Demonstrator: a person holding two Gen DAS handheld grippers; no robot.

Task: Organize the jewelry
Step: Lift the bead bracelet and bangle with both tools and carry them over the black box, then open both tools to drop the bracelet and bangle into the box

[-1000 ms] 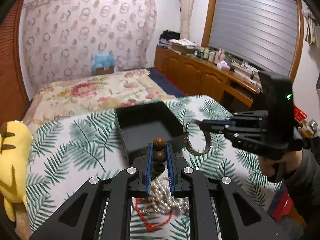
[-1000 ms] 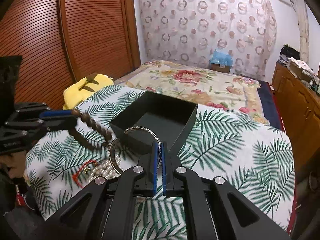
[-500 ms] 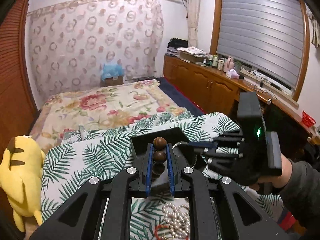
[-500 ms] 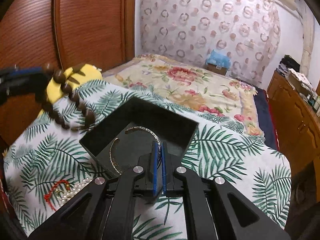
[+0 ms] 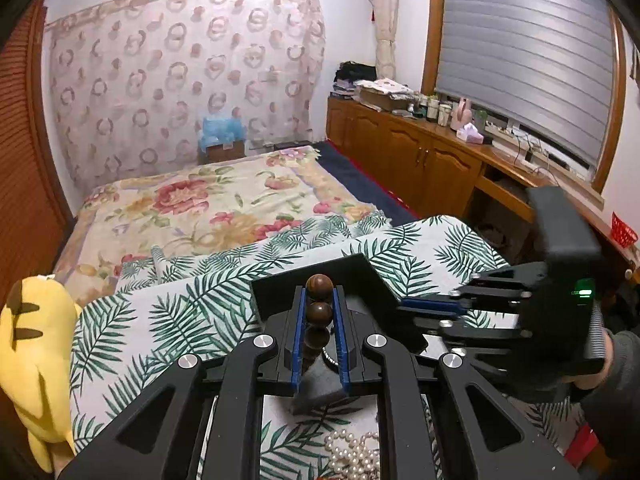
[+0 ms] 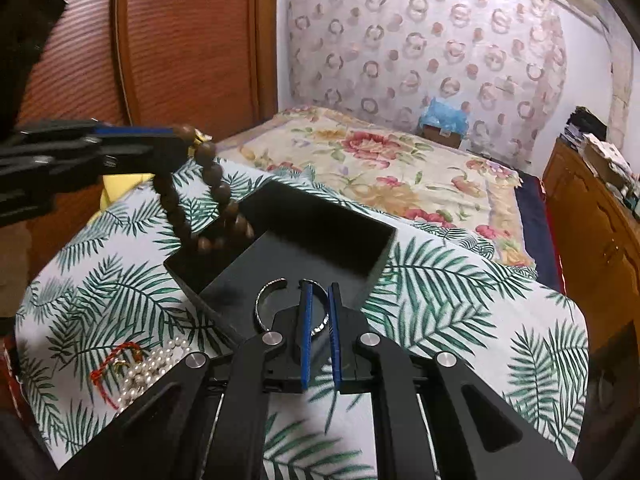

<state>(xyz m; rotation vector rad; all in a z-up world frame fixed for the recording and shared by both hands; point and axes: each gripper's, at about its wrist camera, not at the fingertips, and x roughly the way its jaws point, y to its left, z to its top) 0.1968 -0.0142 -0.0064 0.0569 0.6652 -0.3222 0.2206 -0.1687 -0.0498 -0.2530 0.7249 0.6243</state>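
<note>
Your left gripper clamps brown wooden bead bracelet; loop hangs over near-left corner of black open-topped box. Your right gripper is opening, jaws parting either side of silver metal bangle that lies inside box, pads not pressing it. Box sits on palm-leaf print cloth. White pearl strand and red cord lie on cloth beside box. Yellow plush toy at cloth's left edge.
</note>
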